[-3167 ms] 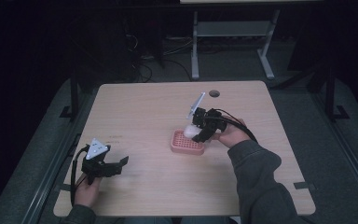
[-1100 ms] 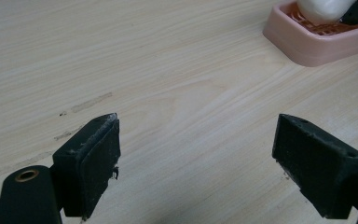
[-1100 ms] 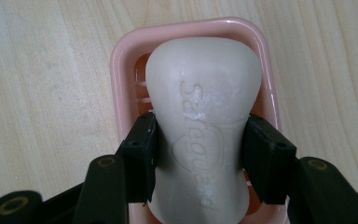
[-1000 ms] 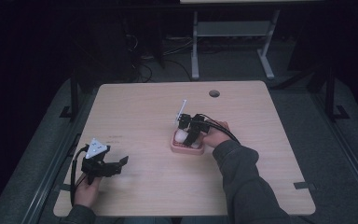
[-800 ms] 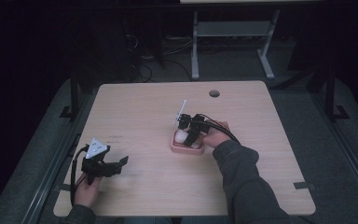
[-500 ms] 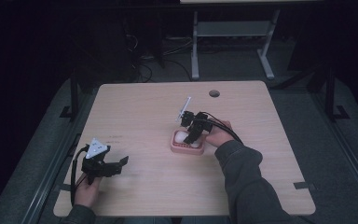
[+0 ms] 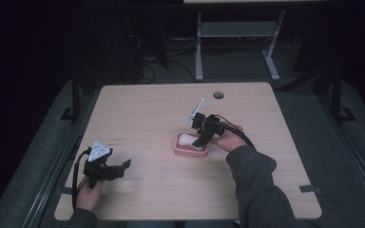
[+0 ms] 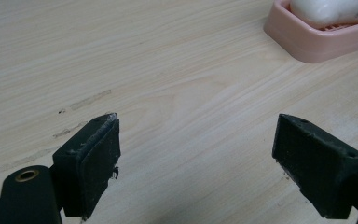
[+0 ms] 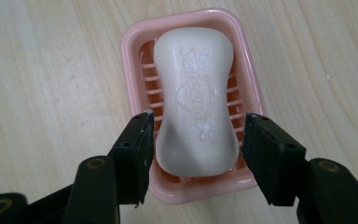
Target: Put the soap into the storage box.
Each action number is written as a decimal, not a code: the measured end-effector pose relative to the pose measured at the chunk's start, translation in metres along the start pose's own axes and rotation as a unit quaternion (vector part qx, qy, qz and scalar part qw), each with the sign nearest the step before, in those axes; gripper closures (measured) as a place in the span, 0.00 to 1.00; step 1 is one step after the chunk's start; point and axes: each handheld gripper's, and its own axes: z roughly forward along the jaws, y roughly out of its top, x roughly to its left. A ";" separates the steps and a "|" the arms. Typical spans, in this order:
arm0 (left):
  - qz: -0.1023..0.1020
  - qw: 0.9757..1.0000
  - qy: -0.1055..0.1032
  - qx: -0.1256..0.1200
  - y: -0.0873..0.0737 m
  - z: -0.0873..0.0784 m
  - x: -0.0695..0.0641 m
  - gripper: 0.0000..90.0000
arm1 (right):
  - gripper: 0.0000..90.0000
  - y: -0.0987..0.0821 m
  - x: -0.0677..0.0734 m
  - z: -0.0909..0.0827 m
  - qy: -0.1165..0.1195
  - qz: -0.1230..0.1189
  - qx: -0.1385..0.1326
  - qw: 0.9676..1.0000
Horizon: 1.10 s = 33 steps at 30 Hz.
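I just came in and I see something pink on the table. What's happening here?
A person sits at a wooden table with a gripper in each hand. The right gripper has just been opening its jaws around a white bar of soap, which lies in a pink soap dish. The pads stand on either side of the soap with small gaps, so it looks let go. The left gripper rests open over bare wood, off to the side.

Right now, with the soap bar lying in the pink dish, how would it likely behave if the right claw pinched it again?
The soap bar looks stiff and solid, so it should keep its shape. Its glossy, rounded sides may slip between the pads, though the narrowed waist offers a hold. The pink dish looks light and may slide on the table if nudged. The right claw has just been opening, straddling the bar.
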 end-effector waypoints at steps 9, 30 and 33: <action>0.005 1.000 0.000 0.004 0.000 0.000 0.000 0.16 | 0.44 -0.008 0.001 -0.008 -0.006 0.009 -0.007 1.000; 0.002 1.000 0.002 0.001 0.000 0.001 -0.002 0.16 | 0.43 -0.026 0.006 -0.019 -0.014 0.021 -0.023 0.999; 0.002 1.000 0.001 0.002 0.000 0.001 -0.002 0.16 | 0.43 -0.028 0.006 -0.020 -0.016 0.024 -0.021 0.999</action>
